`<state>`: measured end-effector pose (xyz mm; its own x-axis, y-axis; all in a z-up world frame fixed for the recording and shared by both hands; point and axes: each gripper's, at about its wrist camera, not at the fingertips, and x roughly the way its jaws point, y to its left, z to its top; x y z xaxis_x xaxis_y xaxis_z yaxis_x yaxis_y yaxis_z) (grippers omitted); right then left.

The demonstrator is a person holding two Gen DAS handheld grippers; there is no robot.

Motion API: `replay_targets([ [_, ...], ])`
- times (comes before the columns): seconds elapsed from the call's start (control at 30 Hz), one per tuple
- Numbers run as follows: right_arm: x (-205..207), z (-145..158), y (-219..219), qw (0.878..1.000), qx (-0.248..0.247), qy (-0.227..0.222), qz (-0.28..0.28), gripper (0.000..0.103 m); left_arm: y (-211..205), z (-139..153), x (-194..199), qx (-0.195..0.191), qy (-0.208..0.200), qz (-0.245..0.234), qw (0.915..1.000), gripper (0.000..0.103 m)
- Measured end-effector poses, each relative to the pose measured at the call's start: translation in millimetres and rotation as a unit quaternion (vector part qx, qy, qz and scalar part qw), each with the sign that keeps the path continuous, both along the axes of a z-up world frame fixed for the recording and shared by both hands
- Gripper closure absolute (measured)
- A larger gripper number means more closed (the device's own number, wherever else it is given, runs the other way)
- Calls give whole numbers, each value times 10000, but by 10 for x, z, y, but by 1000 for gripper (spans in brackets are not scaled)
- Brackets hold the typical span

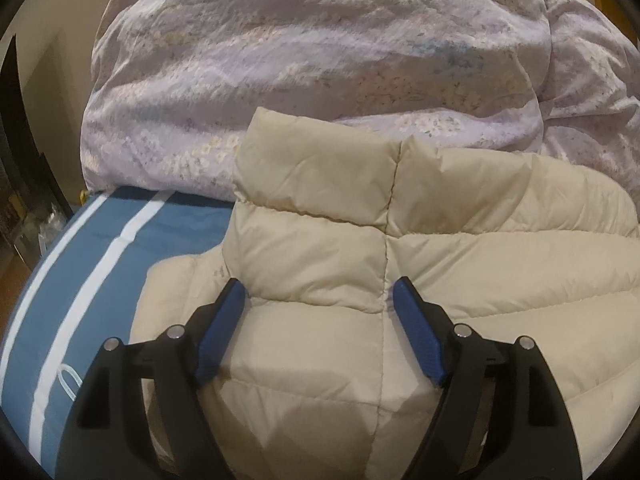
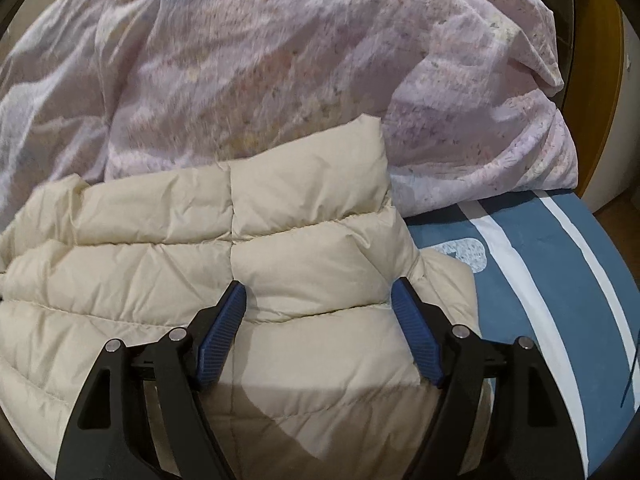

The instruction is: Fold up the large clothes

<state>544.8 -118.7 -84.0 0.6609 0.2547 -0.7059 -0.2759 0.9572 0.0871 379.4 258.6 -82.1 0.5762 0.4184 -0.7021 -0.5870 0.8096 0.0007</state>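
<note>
A cream quilted puffer jacket [image 1: 400, 248] lies folded on a blue bed sheet with white stripes [image 1: 96, 264]. My left gripper [image 1: 320, 296] is open and empty, just above the jacket's left part, its blue pads [image 1: 222, 332] spread either side of a quilted panel. In the right wrist view the same jacket [image 2: 200, 248] fills the lower left. My right gripper [image 2: 320, 296] is open and empty above the jacket's right part, near its right edge. The jacket's underside is hidden.
A rumpled lilac floral duvet [image 1: 320, 60] is heaped right behind the jacket and also shows in the right wrist view [image 2: 280, 60]. The blue sheet [image 2: 540, 280] runs to the bed's edges left and right. Dark furniture [image 1: 20, 160] stands at the left, a wooden frame [image 2: 600, 80] at the right.
</note>
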Motion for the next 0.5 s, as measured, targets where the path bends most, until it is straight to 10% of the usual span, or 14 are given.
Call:
replay_targets([
  [0.5,117,-81,72,9996,-188,222,-4,21,144,-88,-28,-362,80,109,9993,19],
])
